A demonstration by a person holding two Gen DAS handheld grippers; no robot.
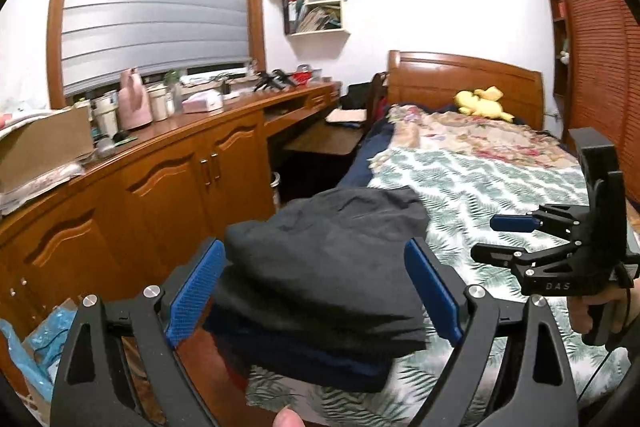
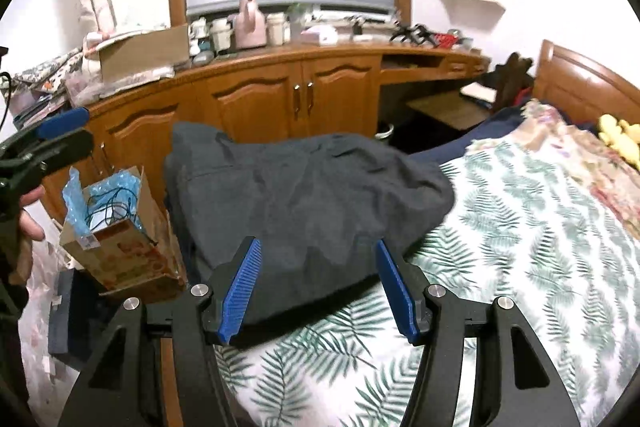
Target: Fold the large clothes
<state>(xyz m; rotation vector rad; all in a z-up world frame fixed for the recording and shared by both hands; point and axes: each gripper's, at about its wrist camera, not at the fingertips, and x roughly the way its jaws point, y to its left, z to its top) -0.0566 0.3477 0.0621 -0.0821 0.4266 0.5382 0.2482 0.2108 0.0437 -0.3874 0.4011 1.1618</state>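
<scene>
The dark grey garment (image 2: 304, 211) lies in a folded heap on the near corner of the bed (image 2: 520, 247), its left part overhanging the mattress edge toward the floor. In the left wrist view a darker blue layer shows under it at about 6 o'clock; whether that is a lining or a second item is hard to tell.

The left gripper (image 1: 316, 295) stands wide, its blue pads either side of the heap with clear gaps, gripping nothing. The right gripper (image 2: 318, 291) is spread about halfway, pads also off the cloth, holding nothing; the hem sits just beyond its tips.

Risks, as I judge them: the overhanging part could slide off at 9 o'clock in the right wrist view, pulled by its own weight if either tool nudges the heap that way. It would drop toward the open cardboard box (image 2: 116, 227) with its blue wrap and cable just beside the bed. A pinch into the thick stack may catch only the top layer and drag the fold open. The two tools are near each other over one small heap, so they could collide.

Open room lies at 3 o'clock: the fern-print sheet (image 2: 500, 227) is bare up to the floral quilt (image 1: 472, 135). The wooden cabinets (image 2: 256, 103) close off the 12 o'clock side.
</scene>
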